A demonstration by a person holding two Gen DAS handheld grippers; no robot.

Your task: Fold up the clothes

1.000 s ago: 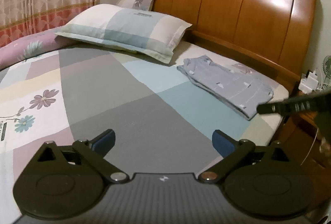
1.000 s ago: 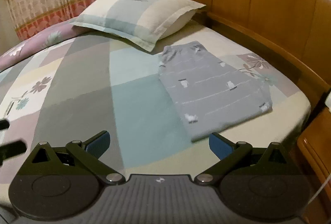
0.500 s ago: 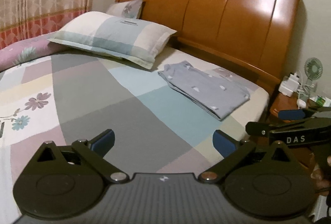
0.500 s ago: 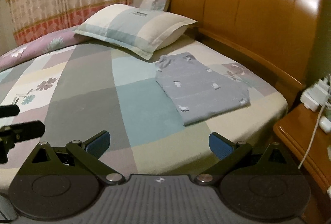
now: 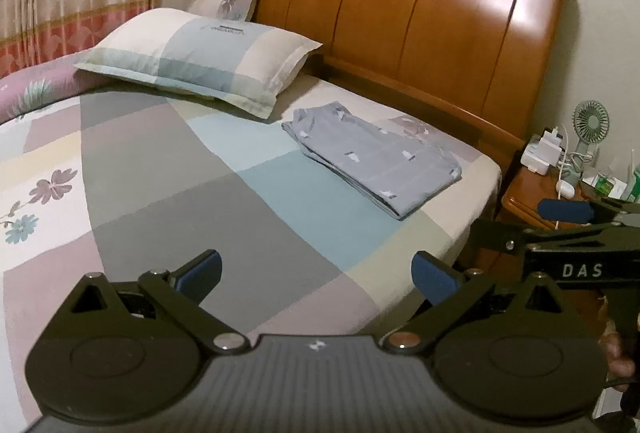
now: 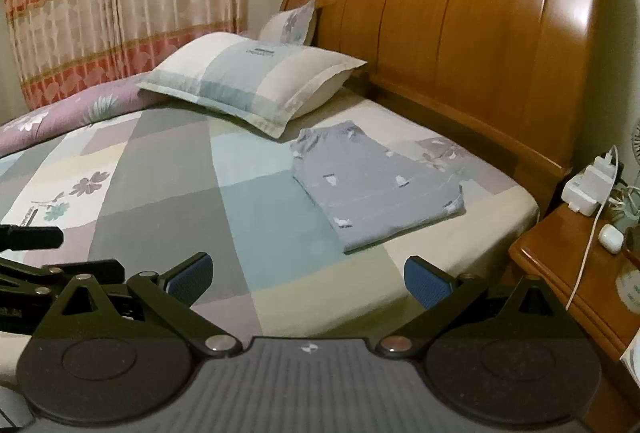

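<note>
While both tools hang back from the patchwork-sheeted bed, the left gripper and right gripper gape wide, empty. At one o'clock lies the folded grey patterned cotton garment, light and floppy; pinch a corner hem.

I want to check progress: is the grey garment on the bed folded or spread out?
Folded. The grey garment lies as a compact rectangle, with stacked layers visible at its near edge.
</note>
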